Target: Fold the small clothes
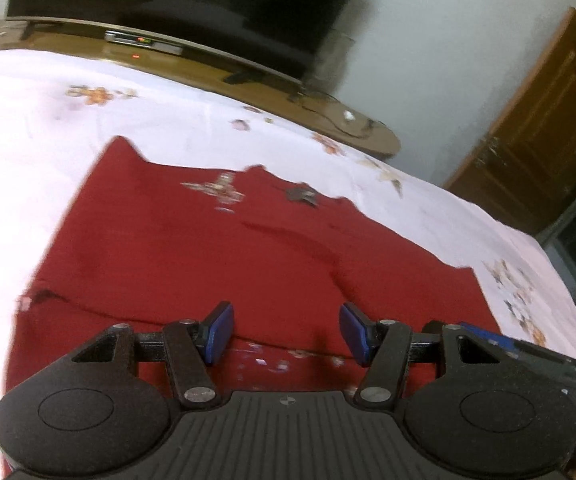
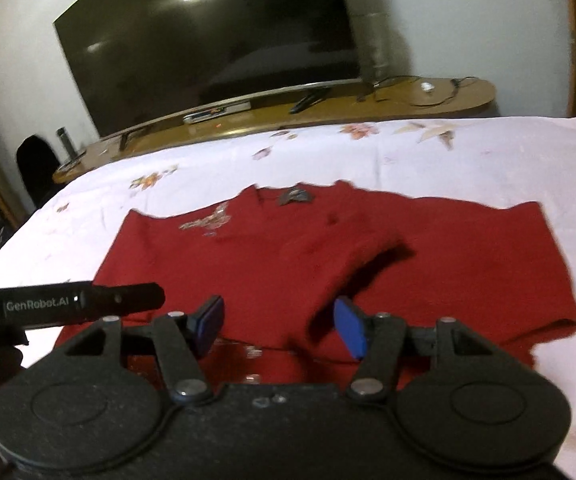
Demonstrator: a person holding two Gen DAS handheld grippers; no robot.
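Observation:
A dark red garment (image 1: 215, 256) with embroidered patches lies spread on a white floral bedsheet (image 1: 47, 120). It also shows in the right wrist view (image 2: 288, 256), with a fold ridge on its right half. My left gripper (image 1: 285, 330) is open and empty, low over the garment's near edge. My right gripper (image 2: 279, 326) is open and empty, also over the near edge. The left gripper's body (image 2: 79, 302) shows at the left of the right wrist view. The right gripper's body (image 1: 528, 350) shows at the right of the left wrist view.
A large dark television (image 2: 207, 48) stands on a long wooden cabinet (image 2: 328, 108) beyond the bed. A wooden door (image 1: 536, 128) is at the right. Cables and a remote lie on the cabinet. The bedsheet (image 2: 448, 152) extends around the garment.

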